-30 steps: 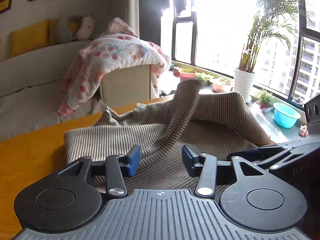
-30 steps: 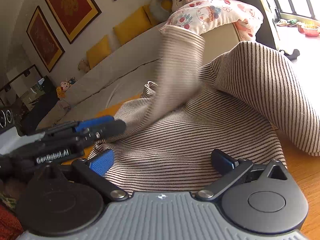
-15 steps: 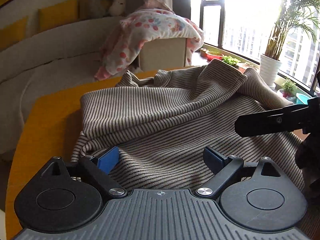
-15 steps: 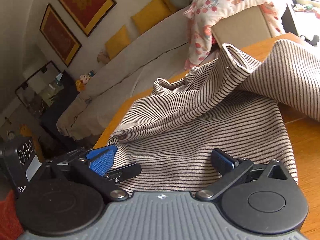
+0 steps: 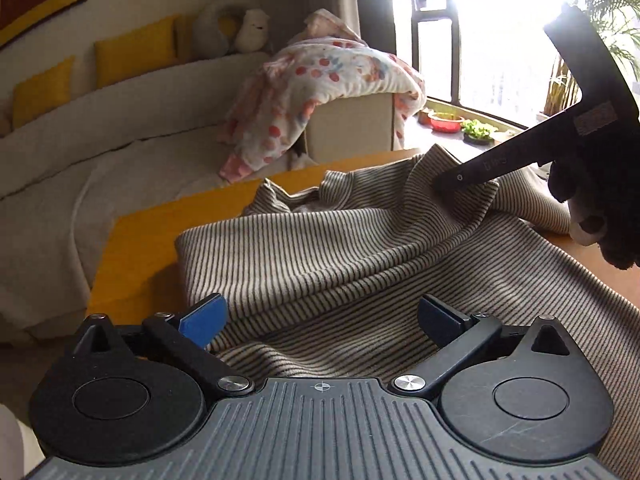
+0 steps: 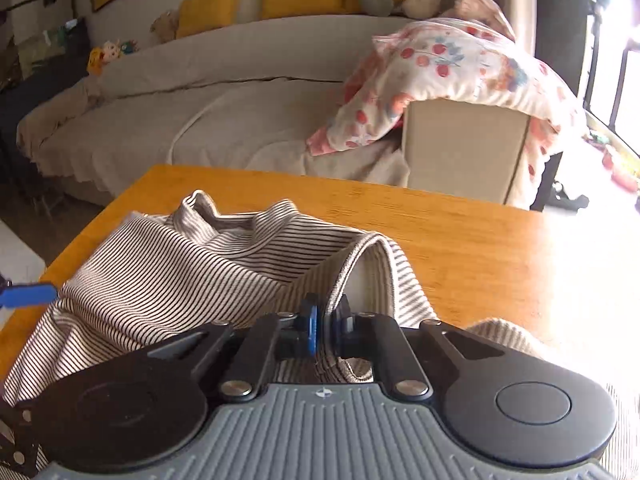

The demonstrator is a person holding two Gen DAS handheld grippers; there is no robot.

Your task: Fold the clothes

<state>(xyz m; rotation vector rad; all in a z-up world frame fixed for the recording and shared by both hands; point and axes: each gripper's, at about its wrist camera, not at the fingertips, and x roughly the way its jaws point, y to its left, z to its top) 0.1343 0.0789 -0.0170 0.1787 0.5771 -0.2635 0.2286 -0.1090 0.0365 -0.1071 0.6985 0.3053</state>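
Note:
A beige striped garment (image 5: pixel 320 264) lies rumpled on the orange wooden table (image 5: pixel 140 236). My left gripper (image 5: pixel 320 320) stands open over its near part, fingers wide apart with cloth beneath them. In the left wrist view the right gripper (image 5: pixel 448 180) pinches a raised fold at the far right, held by a dark-gloved hand (image 5: pixel 600 184). The right wrist view shows my right gripper (image 6: pixel 326 328) shut on a hemmed edge of the striped garment (image 6: pixel 180 276), which rises in a loop just ahead of the fingers. A blue pad (image 6: pixel 28 295) of the left gripper shows at the left edge.
Beyond the table stands a beige sofa (image 6: pixel 200 112) with yellow cushions and a floral blanket (image 6: pixel 460 76) draped over its arm. A bright window with potted plants (image 5: pixel 476 130) is at the right. Bare table surface (image 6: pixel 480 248) stretches ahead of the right gripper.
The right gripper went from open over the cloth to shut on a hem edge and has lifted it. The left gripper stayed open and drew back slightly toward the near-left corner.

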